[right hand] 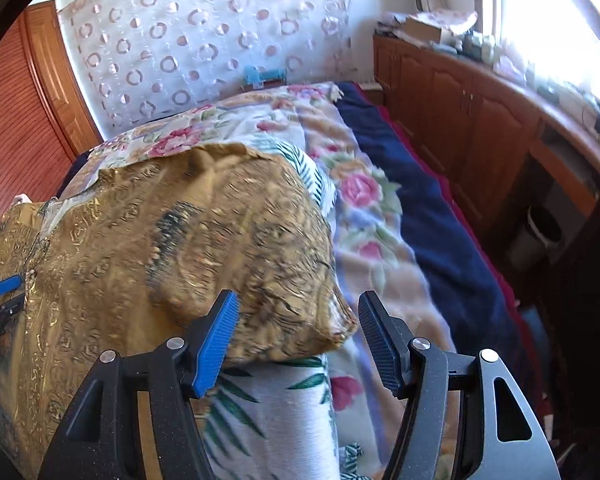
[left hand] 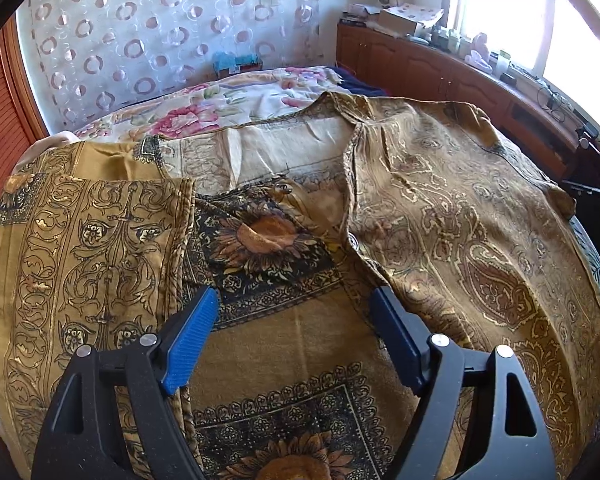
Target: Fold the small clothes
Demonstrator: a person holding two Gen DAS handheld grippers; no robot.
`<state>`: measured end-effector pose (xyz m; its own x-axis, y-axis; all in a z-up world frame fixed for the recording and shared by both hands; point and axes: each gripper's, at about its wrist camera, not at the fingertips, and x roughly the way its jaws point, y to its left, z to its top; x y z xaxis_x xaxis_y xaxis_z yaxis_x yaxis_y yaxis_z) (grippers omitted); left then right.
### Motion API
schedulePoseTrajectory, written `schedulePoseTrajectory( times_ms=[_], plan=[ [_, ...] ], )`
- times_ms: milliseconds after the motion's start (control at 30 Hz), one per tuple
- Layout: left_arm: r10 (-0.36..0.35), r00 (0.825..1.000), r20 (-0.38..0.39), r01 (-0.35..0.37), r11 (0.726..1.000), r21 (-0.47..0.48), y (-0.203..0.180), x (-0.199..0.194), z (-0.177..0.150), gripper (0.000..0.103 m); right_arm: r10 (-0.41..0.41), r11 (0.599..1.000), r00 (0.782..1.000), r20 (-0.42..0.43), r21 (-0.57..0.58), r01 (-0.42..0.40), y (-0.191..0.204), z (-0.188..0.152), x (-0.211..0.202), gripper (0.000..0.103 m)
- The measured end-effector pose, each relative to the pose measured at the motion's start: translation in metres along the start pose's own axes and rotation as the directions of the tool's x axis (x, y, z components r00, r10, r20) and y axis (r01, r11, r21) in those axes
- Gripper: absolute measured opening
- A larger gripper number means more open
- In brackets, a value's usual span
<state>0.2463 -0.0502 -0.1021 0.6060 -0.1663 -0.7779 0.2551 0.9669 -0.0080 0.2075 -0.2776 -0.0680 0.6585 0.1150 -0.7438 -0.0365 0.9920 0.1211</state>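
Observation:
A mustard-gold garment [left hand: 440, 216] with paisley and sunflower print lies spread on the bed. Its left panel [left hand: 88, 248] is folded inward, and a sunflower square [left hand: 264, 240] shows in the middle. My left gripper [left hand: 296, 304] hovers open above the garment's middle, with nothing between its blue pads [left hand: 192, 340]. In the right wrist view the same garment [right hand: 204, 232] looks blurred, its right corner [right hand: 336, 328] near my right gripper [right hand: 296, 324]. That gripper is open and holds nothing. The left gripper [right hand: 4, 286] shows at the left edge.
The bed carries a floral blanket [right hand: 364, 208] and a dark blue cover [right hand: 432, 208] toward its right edge. A wooden cabinet [right hand: 480, 120] with clutter stands under the bright window. A patterned curtain [left hand: 160, 28] hangs behind the bed, with a wooden door [right hand: 24, 120] at left.

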Motion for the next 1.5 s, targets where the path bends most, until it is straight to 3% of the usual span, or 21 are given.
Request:
schedulePoseTrajectory(
  times_ms=[333,500,667,867,933,1067,1233,1367,1500],
  plan=[
    [-0.005,1.000,-0.003,0.005,1.000,0.000,0.001,0.003,0.002,0.082,0.075,0.995,0.995,-0.058,0.074,-0.071,-0.008,-0.018,-0.008,0.065],
    [-0.002,1.000,-0.002,0.002,1.000,-0.001,0.002,0.003,0.002,0.083,0.122,0.984,0.990,-0.075,0.138,-0.111,-0.053,-0.011,-0.019,0.064],
    [-0.006,1.000,-0.001,0.006,1.000,-0.005,0.002,0.003,0.002,0.083,0.134,0.981,0.987,-0.088,0.153,-0.120,-0.057,-0.001,-0.004,0.064],
    [-0.006,1.000,-0.003,0.006,1.000,-0.004,0.005,0.003,0.003,0.084,0.152,0.980,0.985,-0.087,0.146,-0.139,-0.048,0.009,0.019,0.047],
    [-0.006,1.000,-0.003,0.006,1.000,-0.003,0.005,0.003,0.002,0.084,0.153,0.981,0.985,-0.078,0.136,-0.142,-0.047,0.011,0.018,0.031],
    [-0.007,1.000,-0.003,0.007,1.000,-0.003,0.006,0.003,0.002,0.084,0.098,0.993,0.994,-0.049,0.073,-0.094,-0.039,0.014,0.014,0.014],
    [-0.006,1.000,-0.002,0.005,1.000,-0.006,0.006,0.004,0.003,0.084,0.070,0.997,0.996,0.051,0.002,-0.071,-0.025,0.023,-0.005,0.012],
    [-0.002,1.000,-0.001,0.002,1.000,-0.004,0.005,0.004,0.002,0.084,0.101,0.993,0.987,0.128,-0.069,-0.093,-0.002,0.038,-0.023,0.012],
    [-0.002,1.000,-0.001,0.002,1.000,-0.005,0.005,0.003,0.002,0.084,0.147,0.982,0.977,0.155,-0.138,-0.126,0.027,0.045,-0.030,0.012]
  ],
)
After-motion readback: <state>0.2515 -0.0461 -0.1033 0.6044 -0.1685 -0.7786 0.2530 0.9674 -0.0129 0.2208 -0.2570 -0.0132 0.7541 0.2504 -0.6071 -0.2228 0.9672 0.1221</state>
